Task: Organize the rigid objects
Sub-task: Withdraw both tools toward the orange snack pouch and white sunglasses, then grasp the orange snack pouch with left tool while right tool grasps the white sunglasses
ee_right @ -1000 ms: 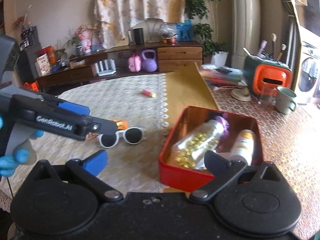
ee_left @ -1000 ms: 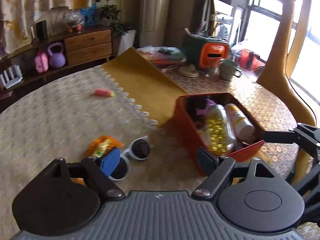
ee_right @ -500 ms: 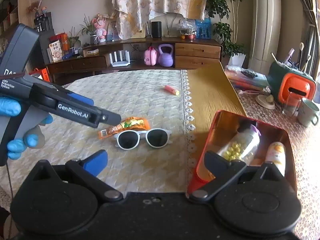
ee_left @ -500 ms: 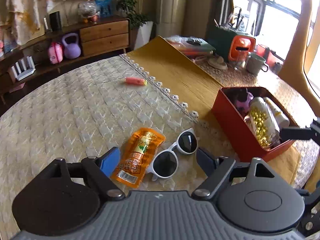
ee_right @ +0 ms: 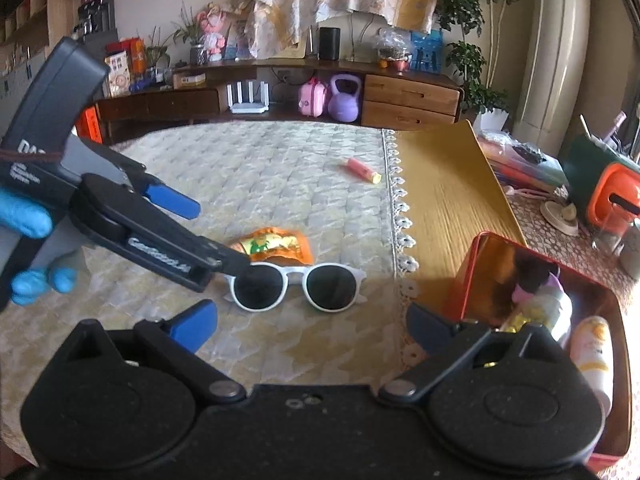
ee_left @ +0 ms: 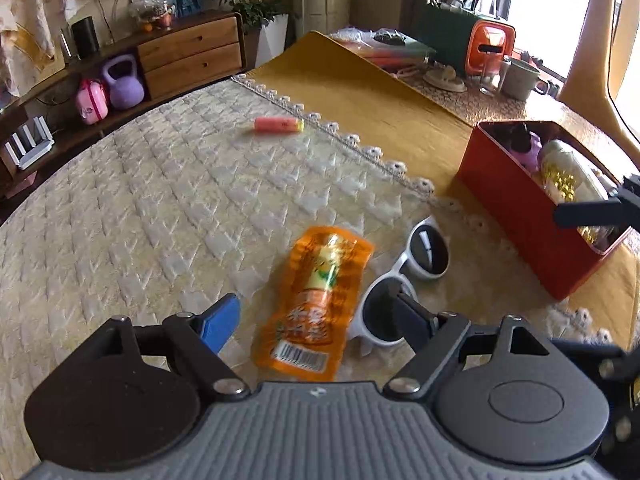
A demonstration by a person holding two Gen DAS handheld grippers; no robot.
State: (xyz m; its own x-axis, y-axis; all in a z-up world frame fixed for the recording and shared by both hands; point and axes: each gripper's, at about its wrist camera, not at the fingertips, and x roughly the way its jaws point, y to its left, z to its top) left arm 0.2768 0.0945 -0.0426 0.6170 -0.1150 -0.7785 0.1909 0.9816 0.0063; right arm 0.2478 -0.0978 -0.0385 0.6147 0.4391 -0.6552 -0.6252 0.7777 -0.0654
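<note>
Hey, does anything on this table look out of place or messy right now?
Three items lie loose on the cream tablecloth outside the red tin: white sunglasses, an orange snack packet beside them, and a small pink tube farther off. Nothing looks spilled or broken. The tin already holds bottles.

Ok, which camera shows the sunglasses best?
Right wrist: the sunglasses lie frontally, both lenses visible, one partly behind the left gripper finger. In the left wrist view, its own finger overlaps the near lens.
</note>
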